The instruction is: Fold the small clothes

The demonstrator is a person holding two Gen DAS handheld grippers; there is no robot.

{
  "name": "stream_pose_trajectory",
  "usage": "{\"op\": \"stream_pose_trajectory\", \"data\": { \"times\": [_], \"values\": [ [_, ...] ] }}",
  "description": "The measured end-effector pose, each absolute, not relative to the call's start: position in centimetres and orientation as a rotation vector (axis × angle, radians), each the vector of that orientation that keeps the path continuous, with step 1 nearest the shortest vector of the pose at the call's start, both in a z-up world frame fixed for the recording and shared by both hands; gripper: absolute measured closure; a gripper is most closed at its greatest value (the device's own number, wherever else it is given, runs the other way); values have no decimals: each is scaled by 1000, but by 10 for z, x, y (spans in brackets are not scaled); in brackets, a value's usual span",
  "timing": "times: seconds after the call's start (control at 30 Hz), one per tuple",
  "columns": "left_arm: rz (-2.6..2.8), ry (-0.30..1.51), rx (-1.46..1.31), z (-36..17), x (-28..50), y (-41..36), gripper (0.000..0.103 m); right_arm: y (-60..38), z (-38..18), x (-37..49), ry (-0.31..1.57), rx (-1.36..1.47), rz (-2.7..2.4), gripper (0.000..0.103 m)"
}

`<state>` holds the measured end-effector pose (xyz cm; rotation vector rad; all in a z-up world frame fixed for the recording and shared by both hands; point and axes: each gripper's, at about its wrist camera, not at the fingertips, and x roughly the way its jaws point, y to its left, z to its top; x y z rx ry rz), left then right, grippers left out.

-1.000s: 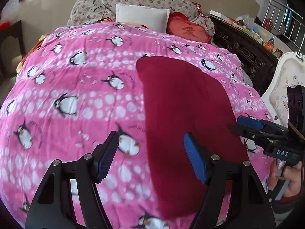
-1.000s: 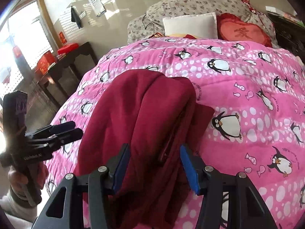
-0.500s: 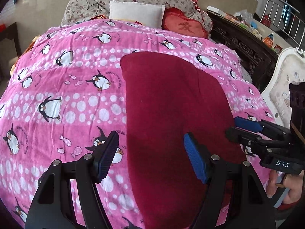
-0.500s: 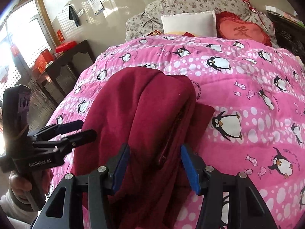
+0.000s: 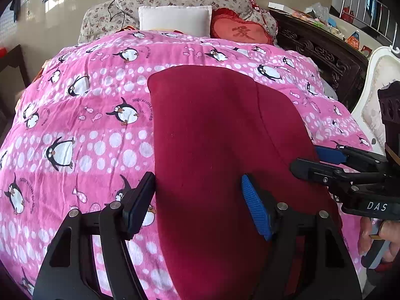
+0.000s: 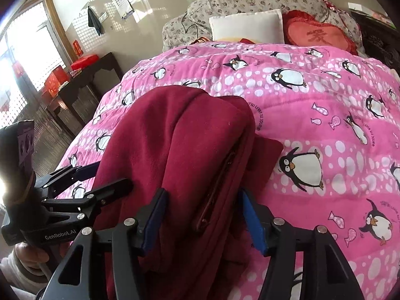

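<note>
A dark red fleece garment (image 5: 220,150) lies folded lengthwise on the pink penguin quilt (image 5: 87,125). My left gripper (image 5: 197,202) is open and hovers over the garment's near left edge, holding nothing. In the right wrist view the garment (image 6: 180,150) shows stacked layers and a zipper edge. My right gripper (image 6: 202,217) is open, with its jaws on either side of the garment's near folded edge. The right gripper also shows in the left wrist view (image 5: 325,162), at the garment's right edge. The left gripper shows in the right wrist view (image 6: 100,180), at the garment's left edge.
Pillows lie at the bed's far end: a white one (image 5: 175,20), a red heart-shaped one (image 5: 240,30) and floral ones behind. A dark carved cabinet (image 5: 322,52) and a white chair (image 5: 377,95) stand right of the bed. A dark side table (image 6: 82,85) stands to the left.
My left gripper has swung right and closer, so the garment now lies centred between its jaws. My right gripper has edged forward slightly. Both stay open.
</note>
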<state>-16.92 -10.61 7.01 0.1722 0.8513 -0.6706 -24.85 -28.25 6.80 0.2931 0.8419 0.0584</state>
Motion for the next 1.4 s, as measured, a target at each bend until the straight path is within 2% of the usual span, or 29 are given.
{"op": "stream_pose_trajectory", "data": {
  "times": [0.37,0.53,0.63,0.8,1.13,1.4],
  "values": [
    [-669,858,157,66,-165,-108,25,-278,87,-254,779,280,66,44],
    [-671,858,154,66,-165,-108,25,-267,71,-247,868,131,24,44],
    [-674,865,146,67,-166,-106,25,-283,64,-252,863,256,44,43],
    [-667,861,149,72,-170,-103,25,-279,80,-262,806,265,44,43],
    [-528,730,61,93,-175,-80,25,-242,117,-278,712,114,-66,42],
    [-471,675,153,103,-188,-67,25,-228,131,-295,660,67,-109,42]
  ]
}}
